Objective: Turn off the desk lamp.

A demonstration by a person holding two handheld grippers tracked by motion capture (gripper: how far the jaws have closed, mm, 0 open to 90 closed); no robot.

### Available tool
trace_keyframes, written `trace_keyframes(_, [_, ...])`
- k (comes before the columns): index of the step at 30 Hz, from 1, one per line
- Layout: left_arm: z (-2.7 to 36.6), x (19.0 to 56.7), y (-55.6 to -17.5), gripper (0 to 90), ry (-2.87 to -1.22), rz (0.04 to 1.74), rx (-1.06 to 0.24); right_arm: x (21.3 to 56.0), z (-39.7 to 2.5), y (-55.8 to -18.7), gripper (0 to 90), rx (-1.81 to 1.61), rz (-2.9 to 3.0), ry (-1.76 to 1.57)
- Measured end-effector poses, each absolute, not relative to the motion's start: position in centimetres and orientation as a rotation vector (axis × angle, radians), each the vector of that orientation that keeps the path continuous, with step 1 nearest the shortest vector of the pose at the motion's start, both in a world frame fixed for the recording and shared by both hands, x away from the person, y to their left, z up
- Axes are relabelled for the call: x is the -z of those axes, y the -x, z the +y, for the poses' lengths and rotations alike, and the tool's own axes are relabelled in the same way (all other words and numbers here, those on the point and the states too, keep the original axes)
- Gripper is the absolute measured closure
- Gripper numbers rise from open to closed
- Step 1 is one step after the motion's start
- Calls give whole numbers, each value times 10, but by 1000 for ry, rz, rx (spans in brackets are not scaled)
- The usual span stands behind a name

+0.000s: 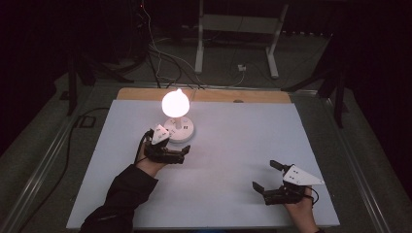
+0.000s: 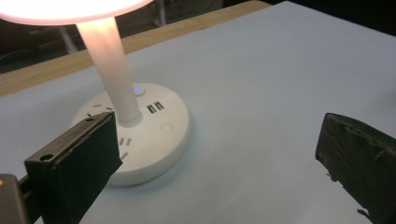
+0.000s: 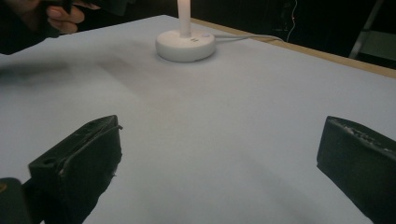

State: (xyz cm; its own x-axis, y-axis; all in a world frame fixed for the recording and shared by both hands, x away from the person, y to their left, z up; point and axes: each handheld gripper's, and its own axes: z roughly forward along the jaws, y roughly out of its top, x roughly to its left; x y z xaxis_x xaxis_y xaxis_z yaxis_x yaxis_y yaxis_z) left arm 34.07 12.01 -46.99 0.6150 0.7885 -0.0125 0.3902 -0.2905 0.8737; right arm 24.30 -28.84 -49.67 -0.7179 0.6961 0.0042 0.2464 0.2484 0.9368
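A small white table lamp stands lit at the back left of the white board; its glowing shade [image 1: 175,103] sits over a round base [image 1: 179,129]. In the left gripper view the base [image 2: 154,135] shows USB ports, sockets and a blue-lit button [image 2: 137,90] beside the stem [image 2: 109,70]. My left gripper [image 1: 184,154] is open just in front of the base, with nothing between its jaws [image 2: 219,154]. My right gripper [image 1: 265,174] is open and empty near the board's front right [image 3: 219,154]. From there the lamp base [image 3: 185,45] lies far ahead.
The white board [image 1: 233,145] lies on a wooden table whose far edge [image 1: 214,95] shows behind it. The lamp's white cable [image 3: 247,37] runs off the back. Desk legs [image 1: 199,48] and loose cables lie on the dark floor beyond.
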Motion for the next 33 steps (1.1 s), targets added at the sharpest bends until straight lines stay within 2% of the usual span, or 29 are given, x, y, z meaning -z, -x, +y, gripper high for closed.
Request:
trace_keyframes(6, [116, 476, -352, 5, -1913, 968, -527, 497, -288, -243, 0, -1470, 2115, -862])
trace_keyframes(15, [114, 482, -365, 93, -1894, 1009, -518, 497, -288, -243, 0, -1469, 2121, -854])
trace_keyframes(22, [113, 486, -374, 229, -1901, 1009, -529, 497, -288, -243, 0, -1471, 2117, -855])
trace_keyframes(33, [108, 494, -385, 508, -1942, 1033, -568, 497, -289, -242, 0, -1469, 2113, -856])
